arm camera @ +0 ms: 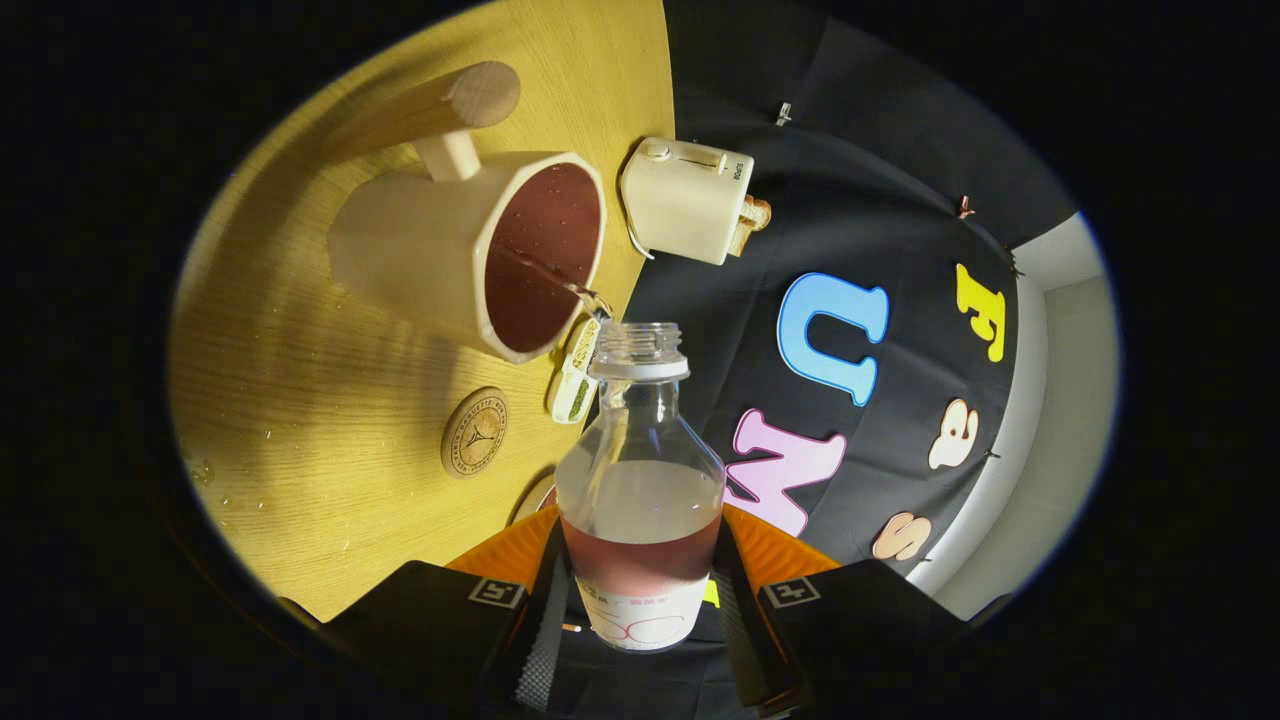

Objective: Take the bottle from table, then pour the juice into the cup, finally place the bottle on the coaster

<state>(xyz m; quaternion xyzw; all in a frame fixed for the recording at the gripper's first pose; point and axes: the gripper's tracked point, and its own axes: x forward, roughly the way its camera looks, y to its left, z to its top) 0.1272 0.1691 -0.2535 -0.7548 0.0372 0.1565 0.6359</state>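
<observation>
1. Gripper view. Bottle [640, 480] tipped hard over, mouth aimed at the cup [470, 255]; thin red stream running from the mouth into the cup's opening. Tilt evidently chosen to drain the juice left low in the bottle.
2. Cup standing on the table [300, 400], well in from the far edge, handle turned away from the bottle. Rim just beyond the bottle's mouth, so the stream lands inside. Already holding a good deal of red juice.
3. Bottle: cap off, upper part clear and empty, a band of red juice left near the label end. Judged: pour well advanced, not finished.
4. Coaster [474, 432]: round, flat on the table, beside the cup on the near side, bare. Near enough for a short move after the pour. Placing step not yet done.
5. Small white object [574, 372] lying on the table between cup and bottle neck; identity unclear.
6. Toaster [690, 198] at the far table edge beyond the cup, bread showing in its slot; no part in the task.
7. Droplets scattered on the table near the coaster; a spill risk if the tilt steepens quickly.
8. Gripper [640, 610]: fingers part closed, one on each side of the bottle's lower body, both pressing on it. Firm clamp, bottle carried clear of the table.
</observation>
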